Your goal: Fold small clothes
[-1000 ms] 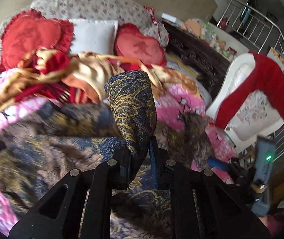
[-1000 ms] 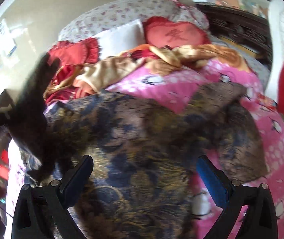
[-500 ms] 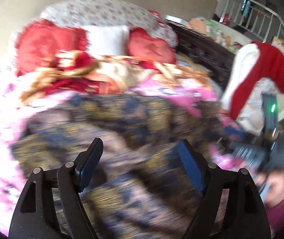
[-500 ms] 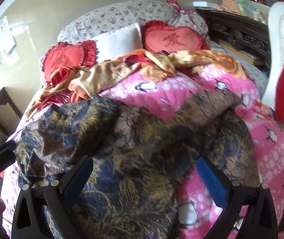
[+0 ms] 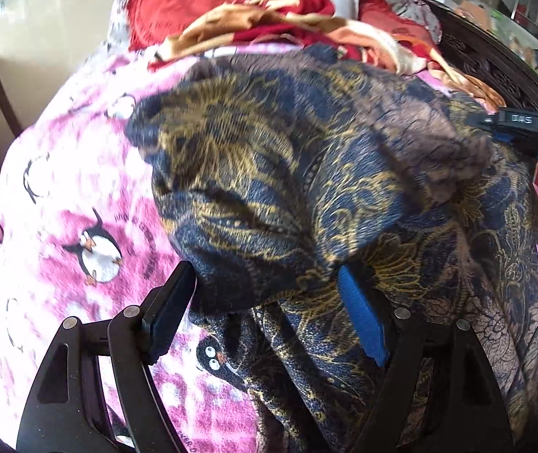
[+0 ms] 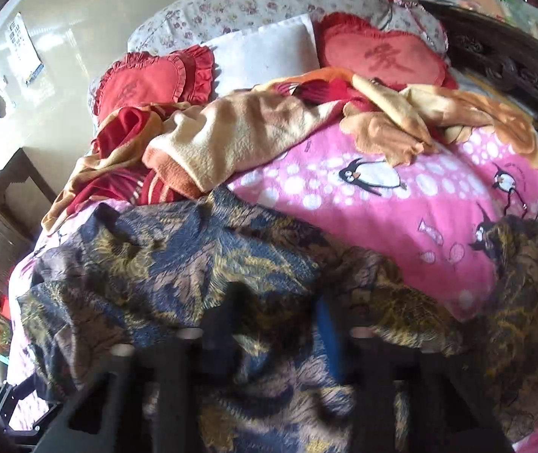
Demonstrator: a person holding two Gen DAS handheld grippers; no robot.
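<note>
Navy-and-gold floral garment (image 5: pixel 306 143) on pink penguin-print blanket (image 5: pixel 80 196).

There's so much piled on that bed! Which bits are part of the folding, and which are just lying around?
Part of the folding:
- dark blue-and-gold patterned garment
- left gripper, jaws open around a fold of it
- right gripper, jaws just closing on the cloth

Just lying about:
- pink penguin blanket
- red heart cushions
- white pillow
- orange-and-red blanket
</note>
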